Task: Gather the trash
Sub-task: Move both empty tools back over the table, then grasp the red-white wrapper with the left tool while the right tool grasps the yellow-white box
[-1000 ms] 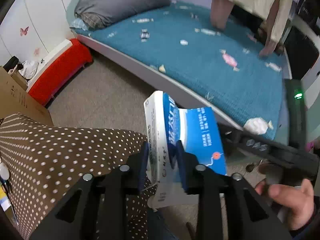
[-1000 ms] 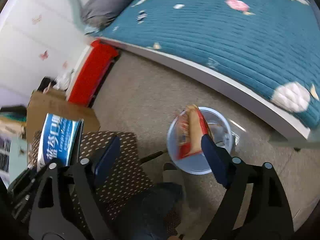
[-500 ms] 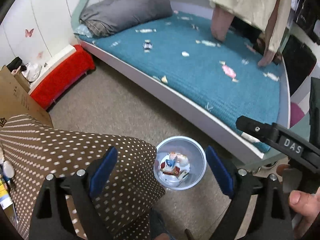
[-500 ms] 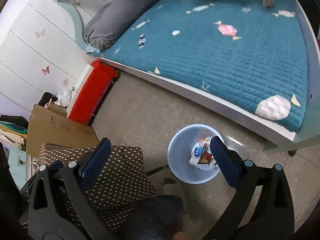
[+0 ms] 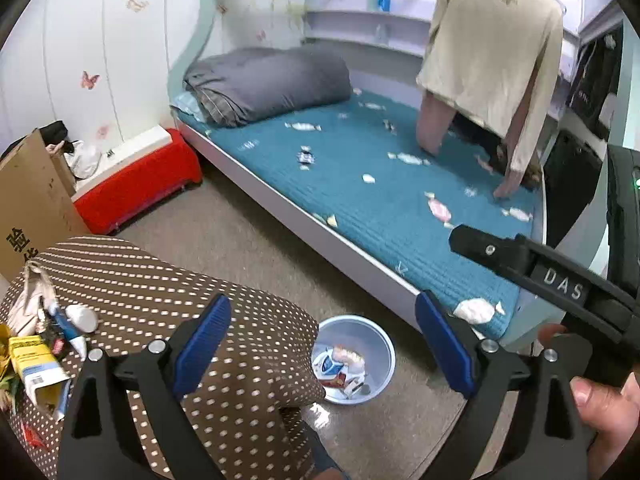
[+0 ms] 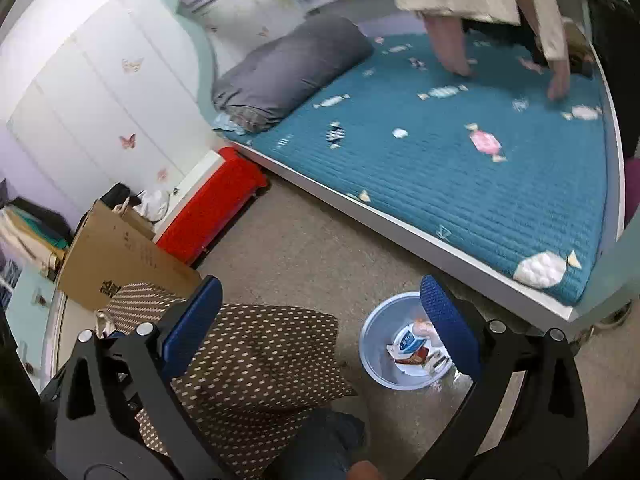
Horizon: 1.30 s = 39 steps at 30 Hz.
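A pale blue bin [image 5: 380,360] [image 6: 374,344] stands on the floor between the dotted table and the bed. In it lie a blue-and-white box [image 5: 330,364] [image 6: 408,342] and a red packet. My left gripper [image 5: 322,300] hangs high above the bin, its jaws opening with nothing between them. My right gripper [image 6: 320,280] is also above the bin, open and empty. More trash lies at the table's left end: a yellow carton [image 5: 34,364] and small tubes [image 5: 72,332].
The brown polka-dot table [image 5: 160,288] [image 6: 260,352] is at lower left. A bed with a teal candy-print cover [image 5: 380,200] fills the right, and a person in a beige top [image 5: 492,60] kneels on it. A red bench [image 5: 136,184] and a cardboard box [image 5: 28,208] stand by the wall.
The left gripper opened and let go of the blue-and-white box, and the right let go of a red packet. Both items now lie in the bin, and both grippers have risen.
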Each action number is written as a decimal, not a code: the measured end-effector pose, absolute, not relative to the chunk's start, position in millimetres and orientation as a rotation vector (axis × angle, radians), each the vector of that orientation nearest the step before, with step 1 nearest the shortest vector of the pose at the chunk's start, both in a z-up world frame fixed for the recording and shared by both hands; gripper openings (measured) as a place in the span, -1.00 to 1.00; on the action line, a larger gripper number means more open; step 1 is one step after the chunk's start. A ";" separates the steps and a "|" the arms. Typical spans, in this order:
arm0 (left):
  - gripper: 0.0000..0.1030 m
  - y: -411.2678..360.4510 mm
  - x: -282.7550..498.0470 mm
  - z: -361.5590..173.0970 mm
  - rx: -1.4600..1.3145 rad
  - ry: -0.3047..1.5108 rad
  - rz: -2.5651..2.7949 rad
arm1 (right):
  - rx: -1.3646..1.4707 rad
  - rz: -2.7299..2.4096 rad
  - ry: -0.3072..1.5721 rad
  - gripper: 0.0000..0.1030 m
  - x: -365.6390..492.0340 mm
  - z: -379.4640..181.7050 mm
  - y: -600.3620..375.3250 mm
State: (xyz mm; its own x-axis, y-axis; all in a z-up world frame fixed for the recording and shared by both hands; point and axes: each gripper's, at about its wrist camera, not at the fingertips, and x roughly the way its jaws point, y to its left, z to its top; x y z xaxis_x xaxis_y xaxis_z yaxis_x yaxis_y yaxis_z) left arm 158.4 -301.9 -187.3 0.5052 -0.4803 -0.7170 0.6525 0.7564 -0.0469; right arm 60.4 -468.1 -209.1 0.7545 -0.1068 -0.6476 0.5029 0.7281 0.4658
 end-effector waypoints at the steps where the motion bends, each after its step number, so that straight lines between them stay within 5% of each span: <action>1: 0.79 -295.3 157.0 -182.2 0.229 0.772 -0.688 | 0.663 -0.354 0.629 0.88 61.5 -202.5 -462.2; 19: 0.84 -138.5 139.0 -134.3 0.049 0.539 -0.491 | 0.397 -0.078 0.605 0.88 108.4 -144.0 -322.9; 39: 0.84 49.6 163.8 -193.4 0.041 0.686 -0.200 | 0.214 0.204 0.773 0.88 167.2 -170.4 -181.2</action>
State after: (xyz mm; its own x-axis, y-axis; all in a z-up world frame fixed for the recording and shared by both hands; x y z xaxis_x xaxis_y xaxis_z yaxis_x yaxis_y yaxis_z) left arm 163.8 49.6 -193.4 0.7553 -0.1698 -0.6330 0.1966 0.9801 -0.0284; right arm 167.2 -181.2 -170.4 0.6981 0.2599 -0.6672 -0.1038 0.9587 0.2649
